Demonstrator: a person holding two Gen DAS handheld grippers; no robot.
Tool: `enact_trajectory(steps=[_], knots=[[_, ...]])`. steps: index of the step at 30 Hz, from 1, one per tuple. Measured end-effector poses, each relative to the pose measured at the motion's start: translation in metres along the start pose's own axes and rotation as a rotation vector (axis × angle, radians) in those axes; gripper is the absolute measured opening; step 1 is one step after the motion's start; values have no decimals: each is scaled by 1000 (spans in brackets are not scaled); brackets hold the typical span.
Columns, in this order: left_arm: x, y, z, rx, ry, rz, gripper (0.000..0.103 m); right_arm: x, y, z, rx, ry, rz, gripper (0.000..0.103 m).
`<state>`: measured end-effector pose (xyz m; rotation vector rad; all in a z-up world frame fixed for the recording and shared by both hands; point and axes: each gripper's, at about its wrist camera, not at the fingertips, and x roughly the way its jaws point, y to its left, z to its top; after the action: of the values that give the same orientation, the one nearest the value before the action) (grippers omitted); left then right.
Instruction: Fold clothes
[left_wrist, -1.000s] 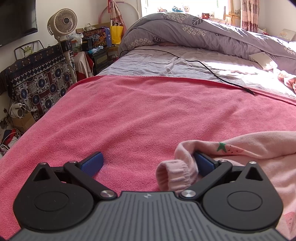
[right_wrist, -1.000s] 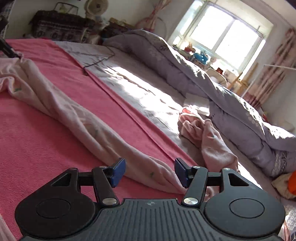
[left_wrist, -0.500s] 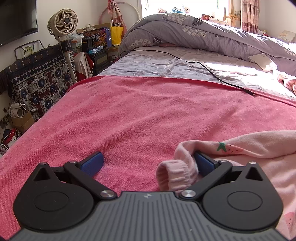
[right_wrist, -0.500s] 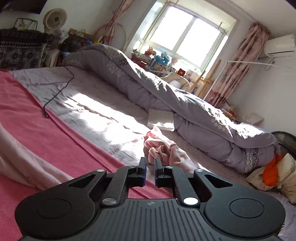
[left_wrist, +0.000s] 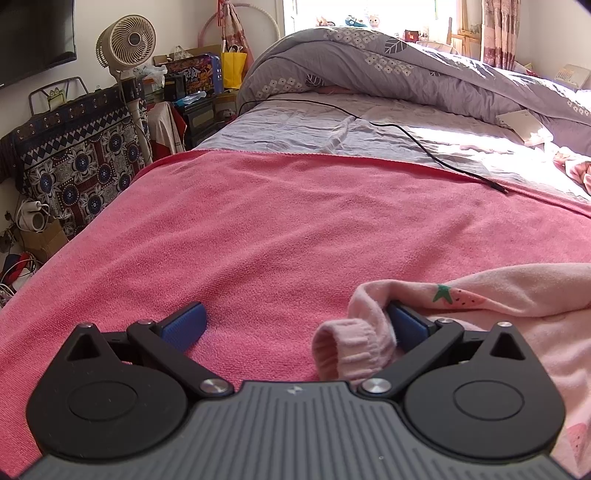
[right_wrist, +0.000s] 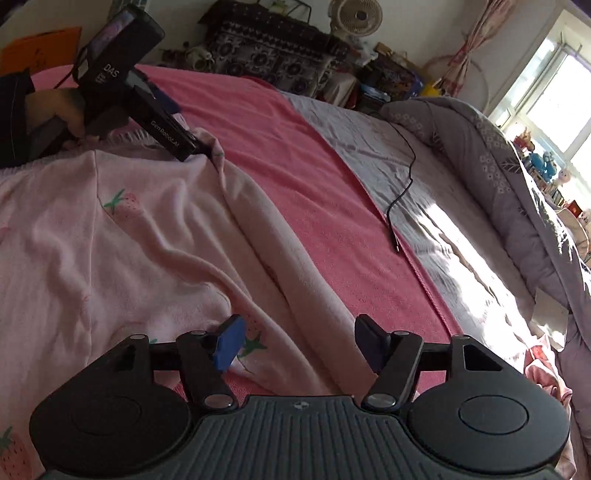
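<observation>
The left gripper (left_wrist: 295, 325) gapes wide with the ribbed cuff (left_wrist: 351, 347) against its right finger, the right gripper (right_wrist: 299, 343) spreads over the pale pink strawberry-print fleece garment (right_wrist: 147, 240) on the pink terry blanket (left_wrist: 295, 221).

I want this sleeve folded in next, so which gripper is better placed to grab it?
Probably left. The left gripper is open with the ribbed sleeve cuff already between its fingers; the right gripper, also open, hovers over the pink strawberry pajama top.
</observation>
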<state>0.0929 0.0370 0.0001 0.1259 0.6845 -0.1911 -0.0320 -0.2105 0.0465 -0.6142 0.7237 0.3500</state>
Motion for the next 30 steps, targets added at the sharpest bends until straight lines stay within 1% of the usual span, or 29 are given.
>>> enact_trajectory(steps=[2, 5, 7, 9, 10, 12, 14, 15, 16, 18, 20, 21, 22, 23, 24, 25, 26, 27, 28, 30], knots=[[0, 0, 0, -1, 0, 0, 103, 7, 2, 3, 23, 17, -13, 67], [0, 1, 0, -2, 0, -3, 103, 8, -4, -5, 59, 25, -21, 67], [-2, 3, 1, -12, 4, -10, 103, 4, -8, -12, 68, 32, -43, 69], [-3, 7, 4, -30, 15, -22, 103, -1, -15, -22, 87, 42, -68, 74], [-5, 7, 5, -34, 22, -12, 103, -4, -18, -28, 98, 45, -82, 74], [-16, -2, 12, -28, 40, 51, 102, -10, -26, -40, 113, 53, -110, 78], [-37, -19, 21, 10, 7, 63, 102, -17, -33, -54, 122, 62, -141, 81], [-49, -30, 26, 39, -17, 40, 102, -20, -38, -62, 124, 69, -159, 82], [-63, -44, 32, 81, -43, 0, 102, -23, -43, -70, 127, 75, -177, 82], [-89, -83, 41, 191, -99, -93, 102, -30, -65, -97, 176, 99, -241, 83], [-105, -133, 44, 350, -135, -221, 103, -38, -87, -124, 225, 123, -306, 85], [-107, -156, 41, 426, -143, -260, 103, -42, -98, -138, 249, 135, -338, 86], [-102, -178, 36, 500, -142, -274, 103, -46, -110, -152, 274, 147, -371, 87], [-93, -200, 30, 566, -133, -260, 103, -50, -121, -165, 299, 159, -403, 87], [-82, -214, 25, 603, -121, -237, 103, -54, -132, -179, 323, 172, -436, 87], [-66, -229, 19, 623, -95, -214, 103, -57, -145, -194, 351, 174, -469, 87], [-48, -238, 13, 616, -56, -210, 103, -60, -159, -209, 379, 176, -503, 87], [-33, -242, 9, 598, -25, -211, 103, -56, -167, -217, 374, 179, -518, 86], [-20, -240, 4, 544, -47, -232, 103, -52, -174, -225, 368, 181, -531, 86], [-10, -223, 8, 427, -32, -296, 103, -43, -190, -241, 356, 187, -559, 86]])
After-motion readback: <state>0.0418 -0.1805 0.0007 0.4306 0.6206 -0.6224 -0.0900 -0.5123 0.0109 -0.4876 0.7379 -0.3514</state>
